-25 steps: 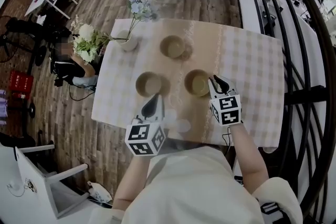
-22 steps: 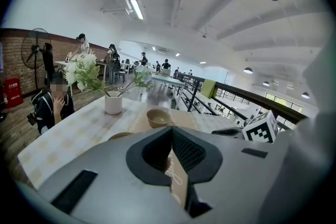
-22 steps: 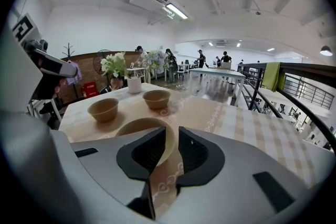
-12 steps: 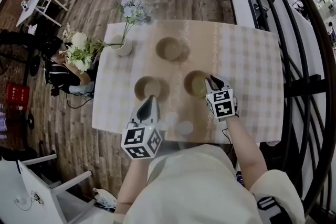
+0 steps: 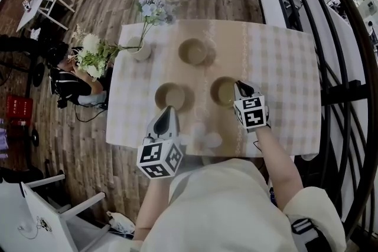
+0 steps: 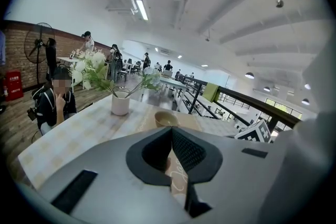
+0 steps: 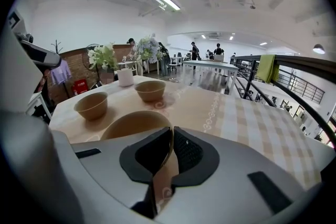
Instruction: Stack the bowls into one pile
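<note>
My right gripper (image 5: 239, 87) was closed on the near rim of the nearest bowl (image 5: 223, 92). The thin wall of the bowl stood between the jaws, and as far as I could judge the bowl was resting on the table (image 5: 277, 62). My left gripper (image 5: 169, 110) had its jaws together with nothing between them, and it hung just short of the second bowl (image 5: 171, 95), which stood right ahead of it. The third bowl (image 5: 194, 51) was further ahead, apart from the other two. I think the risk was in the grip: I held only one edge, so on lifting the bowl could tilt down or slip out of the jaws. If I carried it too low toward the second bowl, at the left of my right gripper, its bottom could hit that rim and push the bowl away.
</note>
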The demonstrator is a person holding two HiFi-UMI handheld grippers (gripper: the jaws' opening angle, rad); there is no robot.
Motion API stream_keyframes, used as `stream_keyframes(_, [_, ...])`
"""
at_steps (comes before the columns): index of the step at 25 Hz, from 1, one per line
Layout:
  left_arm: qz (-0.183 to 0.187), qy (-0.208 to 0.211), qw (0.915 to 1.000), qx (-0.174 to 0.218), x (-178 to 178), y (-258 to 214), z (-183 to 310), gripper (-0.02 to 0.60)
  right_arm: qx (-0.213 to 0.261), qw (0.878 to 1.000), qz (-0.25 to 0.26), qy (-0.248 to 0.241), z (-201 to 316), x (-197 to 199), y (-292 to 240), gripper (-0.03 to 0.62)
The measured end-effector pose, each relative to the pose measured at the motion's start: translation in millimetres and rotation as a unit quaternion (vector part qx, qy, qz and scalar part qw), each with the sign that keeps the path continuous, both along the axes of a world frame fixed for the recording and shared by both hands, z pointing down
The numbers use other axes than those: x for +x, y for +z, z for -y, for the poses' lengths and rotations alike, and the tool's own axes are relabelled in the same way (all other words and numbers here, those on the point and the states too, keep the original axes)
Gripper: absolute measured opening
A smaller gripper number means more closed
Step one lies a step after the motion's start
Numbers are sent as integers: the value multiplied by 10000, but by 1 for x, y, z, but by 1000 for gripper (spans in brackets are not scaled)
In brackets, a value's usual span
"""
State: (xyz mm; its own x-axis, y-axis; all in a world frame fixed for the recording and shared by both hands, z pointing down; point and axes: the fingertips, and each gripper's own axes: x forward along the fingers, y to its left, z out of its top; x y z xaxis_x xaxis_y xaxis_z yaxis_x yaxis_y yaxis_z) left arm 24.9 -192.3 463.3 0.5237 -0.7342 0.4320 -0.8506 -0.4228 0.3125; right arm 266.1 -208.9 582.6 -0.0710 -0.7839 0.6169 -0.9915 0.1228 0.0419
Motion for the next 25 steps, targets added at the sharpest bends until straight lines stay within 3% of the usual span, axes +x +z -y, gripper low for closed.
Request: stream_keyframes(25, [-116, -421, 9990, 61, -22, 2, -10, 5, 629, 9952, 77, -750, 14, -49, -67, 8])
